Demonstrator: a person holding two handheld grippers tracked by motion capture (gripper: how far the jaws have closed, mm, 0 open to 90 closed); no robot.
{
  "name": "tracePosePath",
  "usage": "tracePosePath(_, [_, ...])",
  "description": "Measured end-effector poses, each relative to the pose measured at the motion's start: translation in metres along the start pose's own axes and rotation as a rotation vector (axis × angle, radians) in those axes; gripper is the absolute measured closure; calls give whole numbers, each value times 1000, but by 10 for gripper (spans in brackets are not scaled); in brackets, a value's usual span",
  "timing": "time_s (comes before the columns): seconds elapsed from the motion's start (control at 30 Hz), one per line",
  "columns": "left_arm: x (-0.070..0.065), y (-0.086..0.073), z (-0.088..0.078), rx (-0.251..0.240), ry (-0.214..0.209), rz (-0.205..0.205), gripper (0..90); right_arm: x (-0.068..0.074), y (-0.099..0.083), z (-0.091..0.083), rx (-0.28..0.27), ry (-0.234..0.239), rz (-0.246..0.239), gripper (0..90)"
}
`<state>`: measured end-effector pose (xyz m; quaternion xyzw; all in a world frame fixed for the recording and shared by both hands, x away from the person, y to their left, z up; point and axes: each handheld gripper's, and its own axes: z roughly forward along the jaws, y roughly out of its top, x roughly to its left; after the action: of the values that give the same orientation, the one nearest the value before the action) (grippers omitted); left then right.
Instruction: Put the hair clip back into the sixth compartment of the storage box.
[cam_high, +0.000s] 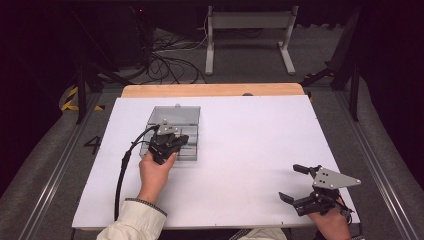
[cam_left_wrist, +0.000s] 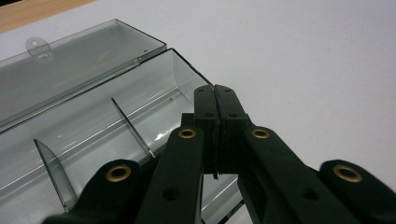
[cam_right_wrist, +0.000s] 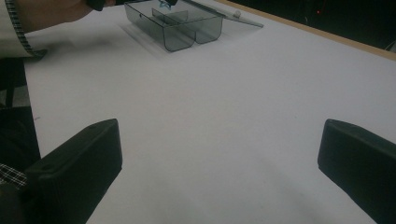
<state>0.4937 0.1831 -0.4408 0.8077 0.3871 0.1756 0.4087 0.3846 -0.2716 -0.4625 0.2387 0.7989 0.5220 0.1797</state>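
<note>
A clear grey plastic box (cam_high: 192, 134) with inner dividers stands open on the white table, its lid (cam_high: 175, 115) laid flat behind it. My left gripper (cam_high: 175, 140) hovers over the box's near right part. In the left gripper view its jaws (cam_left_wrist: 215, 88) are pressed together above the right end compartment (cam_left_wrist: 140, 107). A small blue thing (cam_right_wrist: 163, 3) shows at that gripper's tips in the right gripper view; I cannot tell if it is held. My right gripper (cam_high: 294, 183) rests open near the table's front right corner, with nothing between its fingers (cam_right_wrist: 79, 163).
The white board (cam_high: 250, 140) lies on a wooden tabletop (cam_high: 210, 90). A black cable (cam_high: 122, 170) trails from the left gripper to the front edge. Behind the table are floor cables (cam_high: 165, 60) and a metal stand (cam_high: 247, 30).
</note>
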Motion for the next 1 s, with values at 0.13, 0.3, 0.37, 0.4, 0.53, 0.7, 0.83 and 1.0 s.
tracePosePath(0.13, [0,-2,3,13,-3,-13,889,0,0,0,-2,1,1,7])
tracePosePath(0.3, [0,-4,8,29,-8,-14,889,0,0,0,0,0,0,7])
tracePosePath(0.37, [1,-5,9,38,-7,-11,889,0,0,0,-1,1,1,6])
tracePosePath(0.4, [1,-5,10,40,-8,-17,889,0,0,0,-1,2,1,7])
tracePosePath(0.53, [2,-7,12,51,-9,-23,889,0,0,0,-1,1,1,7])
tracePosePath(0.7, [3,-9,16,64,-14,-26,889,0,0,0,3,1,-2,7])
tracePosePath(0.83, [3,-10,18,72,-14,-31,888,0,0,0,3,2,-2,7])
tracePosePath(1.0, [4,-11,20,84,-12,-27,887,0,0,0,4,2,-2,7])
